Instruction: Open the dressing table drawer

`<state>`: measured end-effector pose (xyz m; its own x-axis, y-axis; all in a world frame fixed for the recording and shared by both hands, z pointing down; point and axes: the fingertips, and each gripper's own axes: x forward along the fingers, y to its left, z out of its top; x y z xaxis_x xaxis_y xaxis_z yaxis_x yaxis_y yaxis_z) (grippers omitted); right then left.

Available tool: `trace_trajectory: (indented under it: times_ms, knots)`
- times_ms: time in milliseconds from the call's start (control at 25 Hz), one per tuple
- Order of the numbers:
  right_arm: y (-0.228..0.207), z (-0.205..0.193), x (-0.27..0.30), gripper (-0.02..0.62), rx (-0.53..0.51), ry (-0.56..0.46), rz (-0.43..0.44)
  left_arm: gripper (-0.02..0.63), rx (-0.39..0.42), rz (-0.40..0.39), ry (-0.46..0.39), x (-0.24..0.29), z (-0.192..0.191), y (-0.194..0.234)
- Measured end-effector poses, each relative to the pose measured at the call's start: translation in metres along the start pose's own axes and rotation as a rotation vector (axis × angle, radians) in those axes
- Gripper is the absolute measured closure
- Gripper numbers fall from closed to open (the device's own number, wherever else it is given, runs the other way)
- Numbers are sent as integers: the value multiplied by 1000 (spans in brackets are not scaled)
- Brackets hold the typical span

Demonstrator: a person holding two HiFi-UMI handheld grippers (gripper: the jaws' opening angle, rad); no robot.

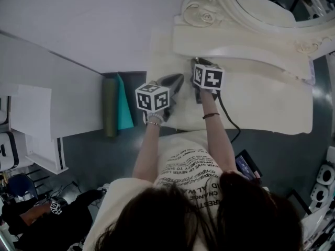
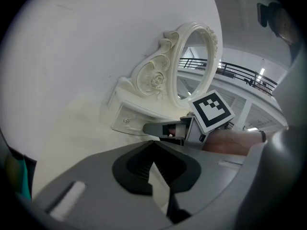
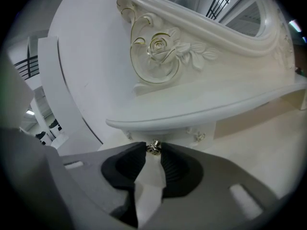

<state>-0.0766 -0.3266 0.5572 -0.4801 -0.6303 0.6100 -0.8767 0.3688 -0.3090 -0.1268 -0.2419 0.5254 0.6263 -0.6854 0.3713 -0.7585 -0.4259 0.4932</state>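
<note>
R tool (image 3: 153,151) pinching drawer knob (image 3: 153,147) at tips — pull straight out, keep level | L tool (image 2: 153,143) pressed together, empty

Left hand-held gripper (image 2: 153,143) closed, right (image 3: 153,148) clamped.

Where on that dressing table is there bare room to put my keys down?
The widest bare patch is the tabletop right of the right hand-held gripper, between the raised shelf and the front edge. A smaller one lies at its left rear corner. The middle is crowded: the left hand-held gripper sits there, the right one holds the drawer knob.
</note>
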Motion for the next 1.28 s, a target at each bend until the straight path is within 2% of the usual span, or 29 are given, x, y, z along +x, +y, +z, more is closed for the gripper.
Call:
trace_trajectory:
  times_ms: [1280]
  knots:
    - [3, -10, -10, 494, 18, 9, 18, 607, 6, -10, 0, -3, -7, -12]
